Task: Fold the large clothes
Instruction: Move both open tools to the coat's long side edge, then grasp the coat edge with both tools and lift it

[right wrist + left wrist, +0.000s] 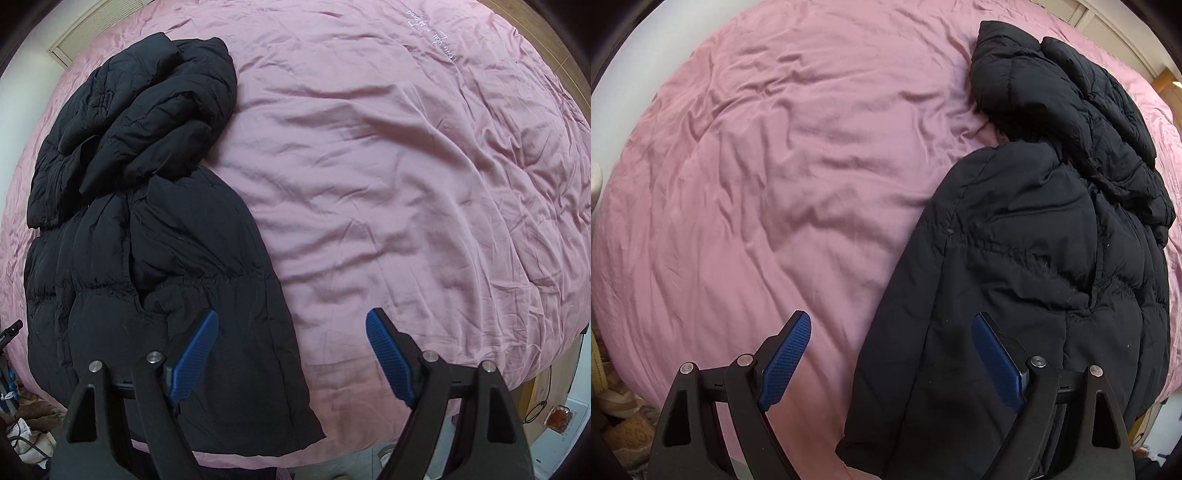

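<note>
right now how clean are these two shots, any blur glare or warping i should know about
Left wrist view: sharp, soft even light, strong fisheye bulge on the pink bedcover; the black jacket loses fold detail in its darkness. Right wrist view: the same bulge and dark corners, no glare; the left gripper and right gripper read crisply.

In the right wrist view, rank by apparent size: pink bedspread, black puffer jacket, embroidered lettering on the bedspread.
1. pink bedspread, fills most of the frame.
2. black puffer jacket, covers the left part.
3. embroidered lettering, tiny and far off, so likely understated.
</note>
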Action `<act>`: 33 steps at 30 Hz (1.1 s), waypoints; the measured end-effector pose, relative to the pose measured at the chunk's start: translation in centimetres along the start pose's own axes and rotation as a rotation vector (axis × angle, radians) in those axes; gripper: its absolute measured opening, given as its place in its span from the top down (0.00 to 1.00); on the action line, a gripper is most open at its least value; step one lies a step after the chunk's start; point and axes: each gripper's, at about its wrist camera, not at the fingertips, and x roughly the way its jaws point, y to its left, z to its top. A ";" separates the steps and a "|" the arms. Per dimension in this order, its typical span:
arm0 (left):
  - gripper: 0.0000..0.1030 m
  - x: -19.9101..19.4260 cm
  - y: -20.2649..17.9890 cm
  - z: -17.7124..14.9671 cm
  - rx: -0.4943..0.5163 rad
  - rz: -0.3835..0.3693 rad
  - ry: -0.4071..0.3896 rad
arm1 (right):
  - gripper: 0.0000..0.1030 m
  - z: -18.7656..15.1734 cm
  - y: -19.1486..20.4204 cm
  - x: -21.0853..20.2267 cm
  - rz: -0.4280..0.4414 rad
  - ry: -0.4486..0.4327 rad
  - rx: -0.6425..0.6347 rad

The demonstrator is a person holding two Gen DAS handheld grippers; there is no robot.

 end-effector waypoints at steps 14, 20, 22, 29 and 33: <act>0.15 4.5 1.6 -2.5 -0.145 -0.194 0.147 | 0.19 -3.8 -0.6 4.9 0.129 0.158 0.033; 0.13 6.4 2.2 -2.7 -0.165 -0.232 0.186 | 0.19 -4.5 -0.4 7.2 0.208 0.227 0.054; 0.12 7.0 2.3 -2.8 -0.168 -0.244 0.194 | 0.18 -4.7 -0.2 8.1 0.230 0.257 0.052; 0.10 8.6 3.7 -4.8 -0.231 -0.343 0.206 | 0.15 -4.9 -0.7 11.0 0.298 0.317 0.097; 0.10 9.3 4.1 -6.6 -0.288 -0.424 0.222 | 0.14 -4.8 -0.7 12.2 0.333 0.350 0.104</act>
